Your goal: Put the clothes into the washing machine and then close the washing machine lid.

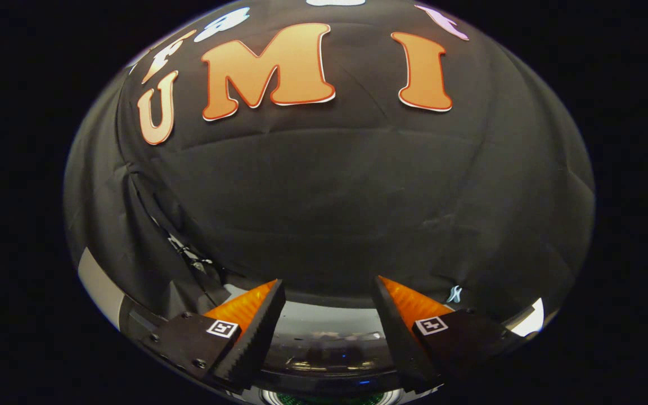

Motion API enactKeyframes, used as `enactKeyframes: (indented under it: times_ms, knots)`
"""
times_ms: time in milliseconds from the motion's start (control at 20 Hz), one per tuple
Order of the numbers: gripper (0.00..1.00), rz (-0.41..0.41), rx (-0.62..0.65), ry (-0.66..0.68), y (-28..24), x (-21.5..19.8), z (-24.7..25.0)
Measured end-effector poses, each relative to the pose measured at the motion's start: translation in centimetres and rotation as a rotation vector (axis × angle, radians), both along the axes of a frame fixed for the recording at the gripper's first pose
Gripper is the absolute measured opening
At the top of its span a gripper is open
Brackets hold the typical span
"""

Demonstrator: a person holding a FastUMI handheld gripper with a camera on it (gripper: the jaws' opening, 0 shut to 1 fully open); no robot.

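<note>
The washing machine (324,343) shows only as a glossy strip between the fingers; its body is cut off below. Its panel details are blurred. The gripper (328,306) jaws stand apart, their bases cropped.

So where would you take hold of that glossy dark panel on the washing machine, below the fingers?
Probably by its pale curved far edge, coming down from above: the panel lies broad and flat and shows no other lip. The gripper is open, with its fingers astride the panel. I cannot tell whether this is the lid.
</note>
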State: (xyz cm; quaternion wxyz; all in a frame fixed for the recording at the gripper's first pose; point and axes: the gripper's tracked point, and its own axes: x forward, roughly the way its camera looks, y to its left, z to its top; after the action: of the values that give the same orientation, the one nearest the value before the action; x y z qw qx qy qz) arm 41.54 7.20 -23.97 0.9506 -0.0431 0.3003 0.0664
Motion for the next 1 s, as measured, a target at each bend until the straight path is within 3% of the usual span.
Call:
enactKeyframes:
  times_ms: [1000]
  knots:
    - [1.00,-0.009,-0.013,-0.020,-1.4,-10.8,0.3]
